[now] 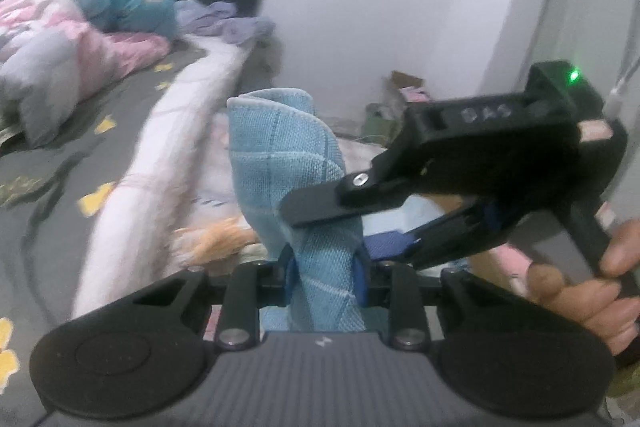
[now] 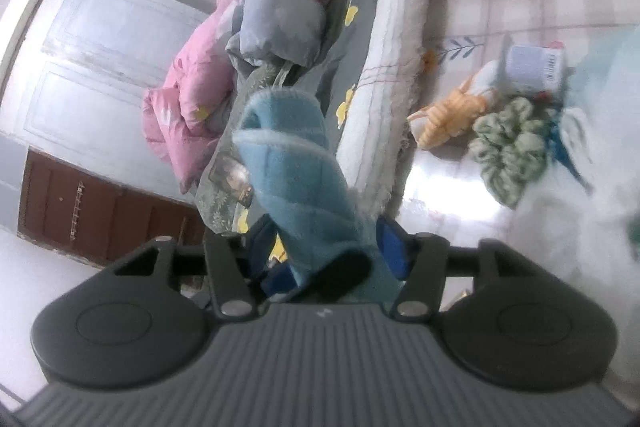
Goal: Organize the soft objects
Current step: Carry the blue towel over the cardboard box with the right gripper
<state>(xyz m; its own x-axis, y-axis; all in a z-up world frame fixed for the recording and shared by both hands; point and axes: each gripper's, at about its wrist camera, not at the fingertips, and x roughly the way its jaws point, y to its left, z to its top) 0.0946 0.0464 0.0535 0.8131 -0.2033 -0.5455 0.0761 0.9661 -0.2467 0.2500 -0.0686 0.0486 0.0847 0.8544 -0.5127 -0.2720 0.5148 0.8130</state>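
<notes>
Blue woven cloth (image 1: 288, 179) pinched in the nearly closed left tool (image 1: 325, 277), standing up ahead of it — right tool (image 2: 320, 247) jaws slack around it; handover step, next: right pulls clear.

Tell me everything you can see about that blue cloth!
The blue cloth is a soft, woven towel-like rag, light blue with paler stitched lines crossing in a diamond pattern and a hemmed edge. It is loosely rolled and stands upright, lifted off the bed. The left gripper pinches its lower part between blue pads. The right gripper has its jaws around it too; whether they press cannot be told.
</notes>
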